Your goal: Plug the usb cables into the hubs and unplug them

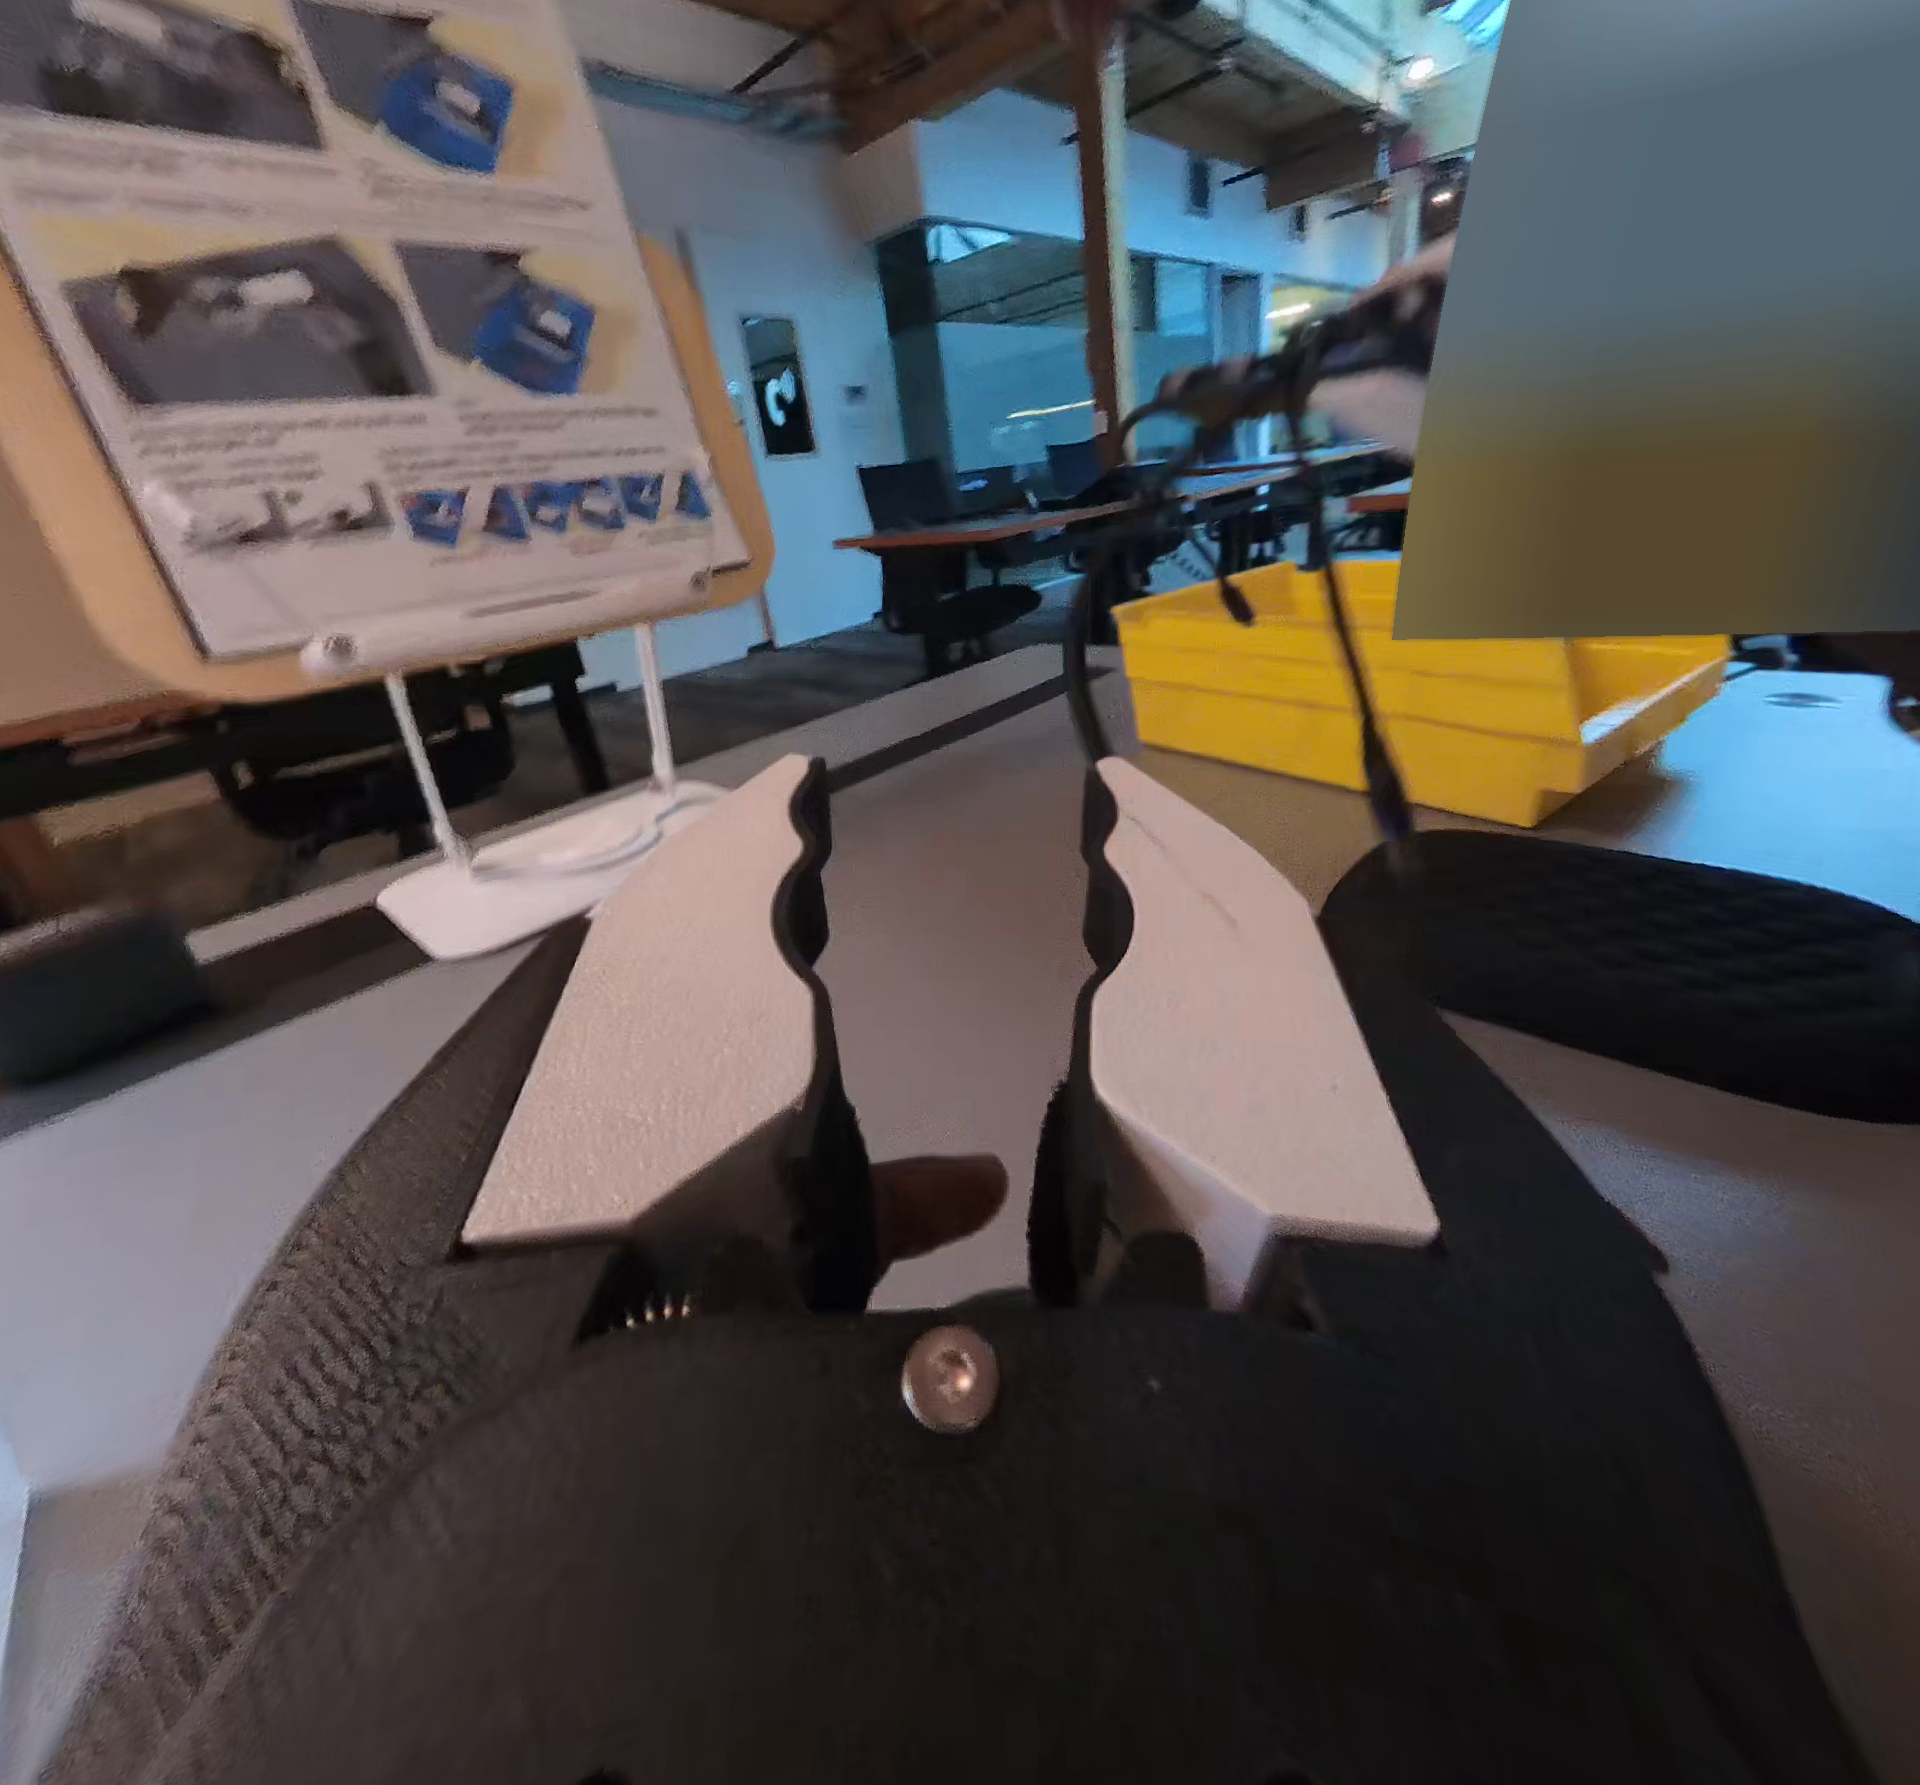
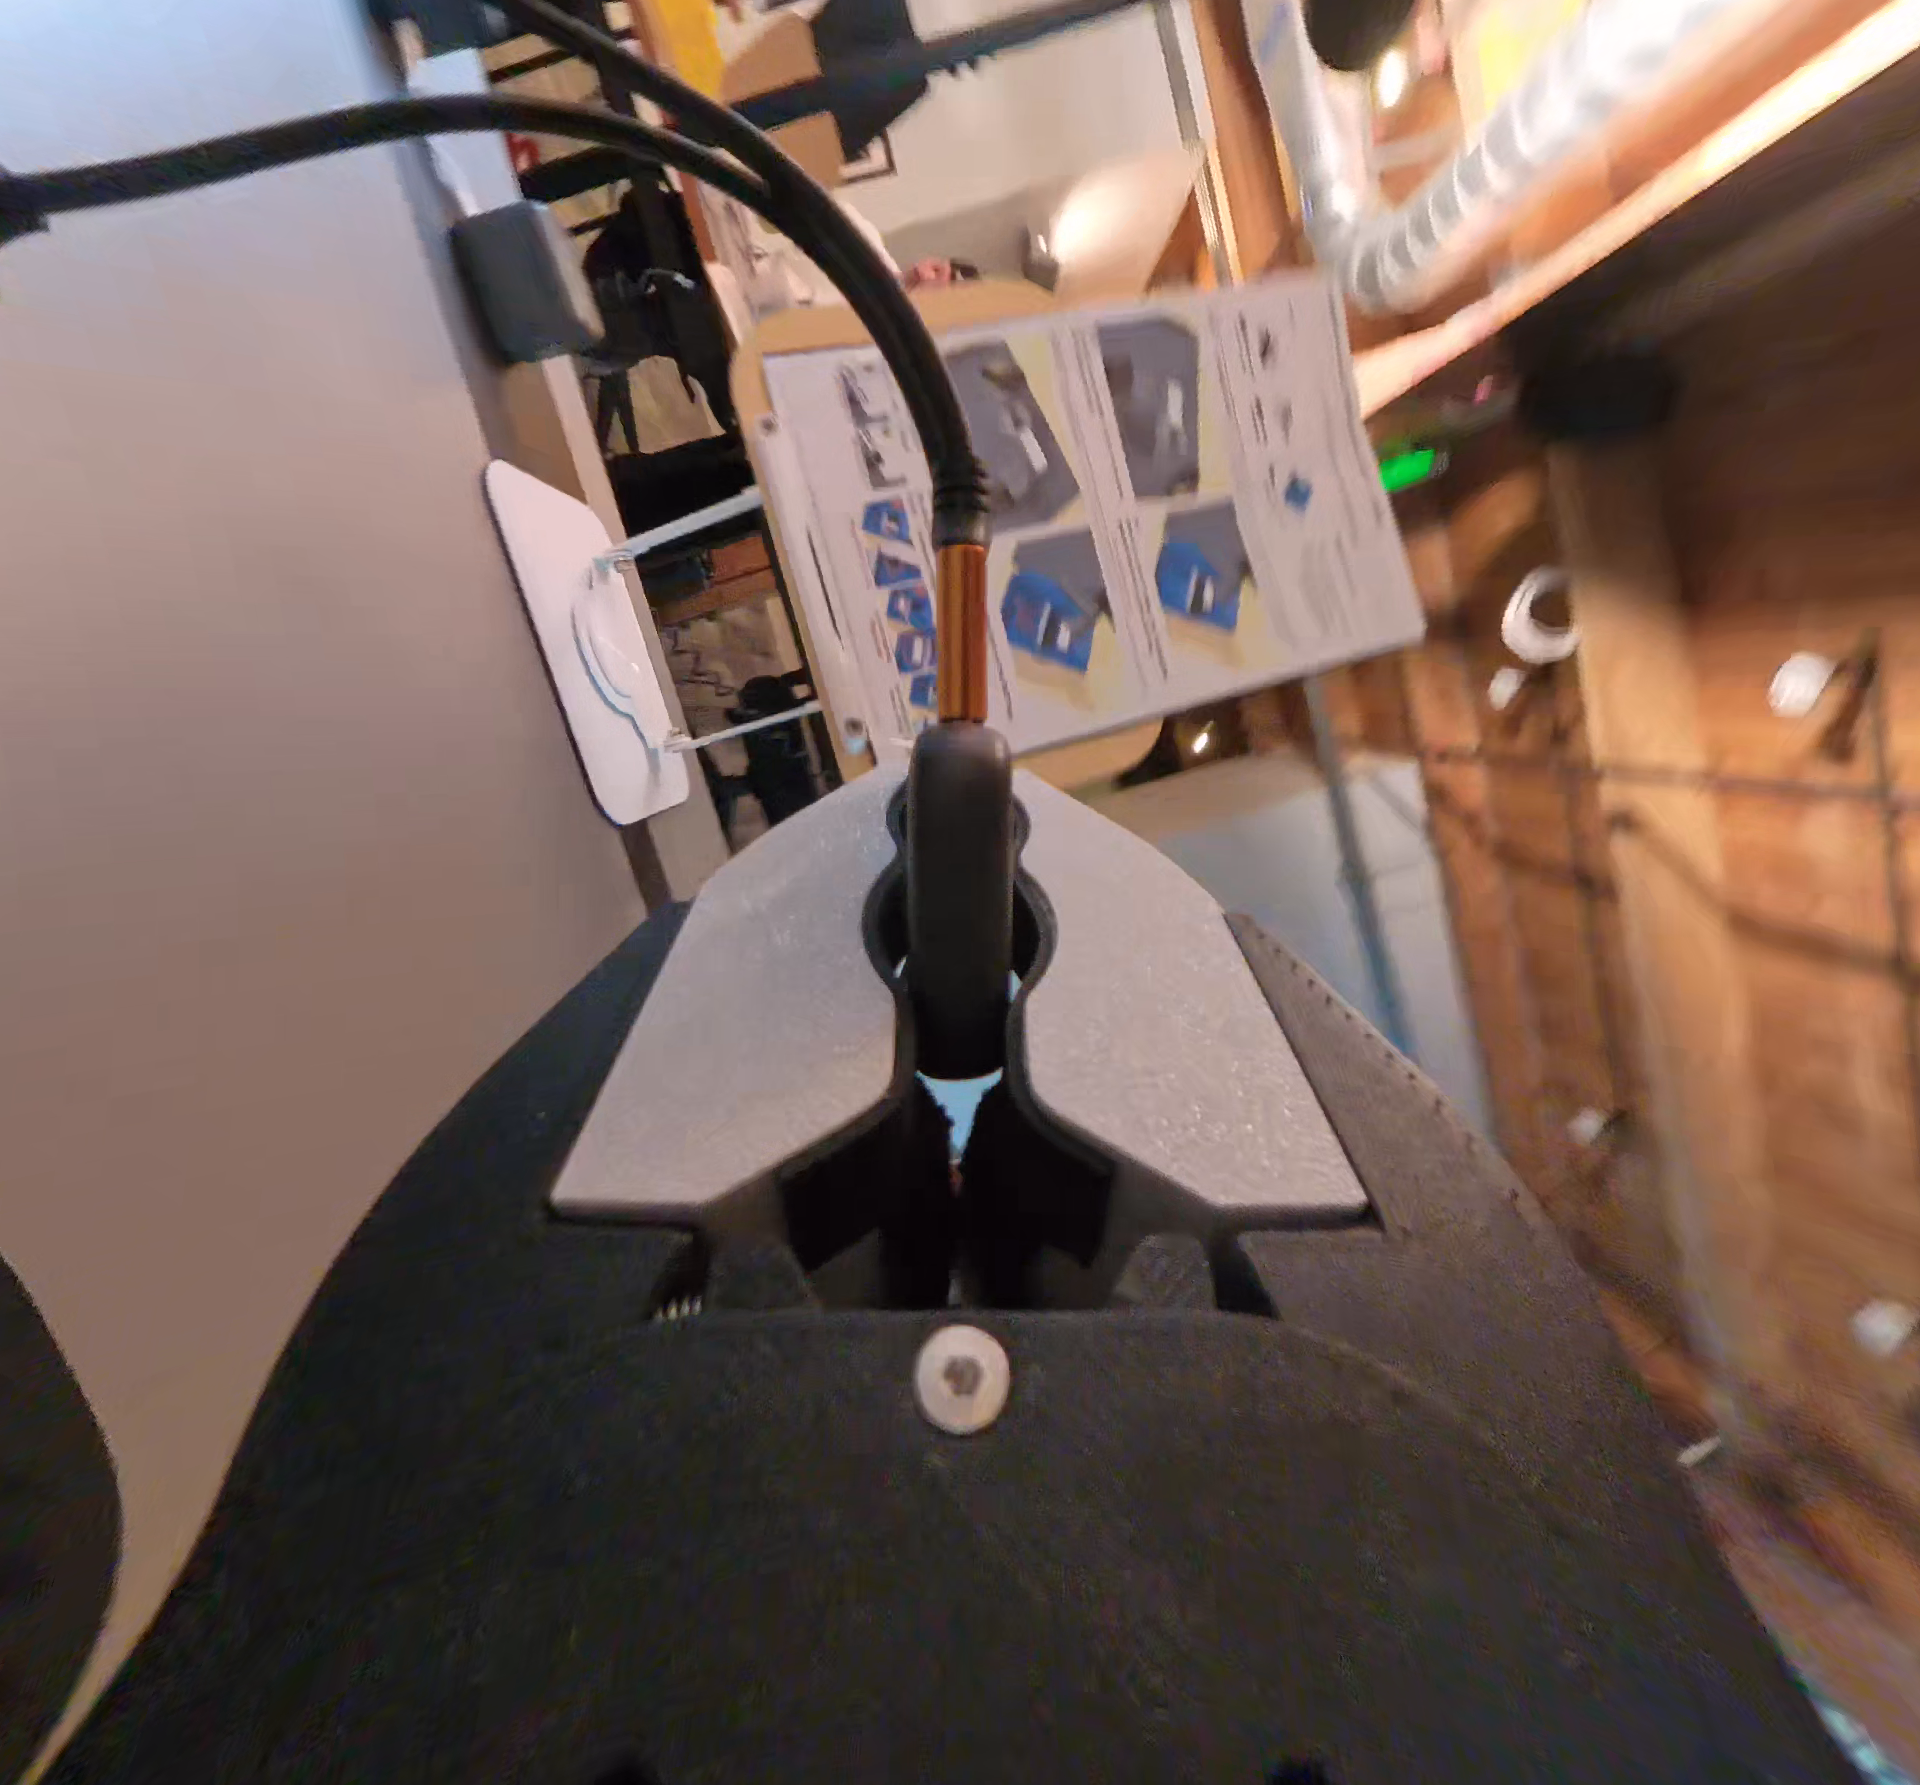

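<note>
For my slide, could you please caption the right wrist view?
Right tool shut on a black cable plug, cable arcing away.

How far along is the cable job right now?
Done: nothing here shows a cable plugged into a hub; no hub is clearly visible. In hand: the right gripper has its jaws shut on a black plug with an orange collar, its cable arcing away; more cables dangle above the yellow bin. Left: the left gripper is open and empty over the table, so plugging apparently remains.
</note>
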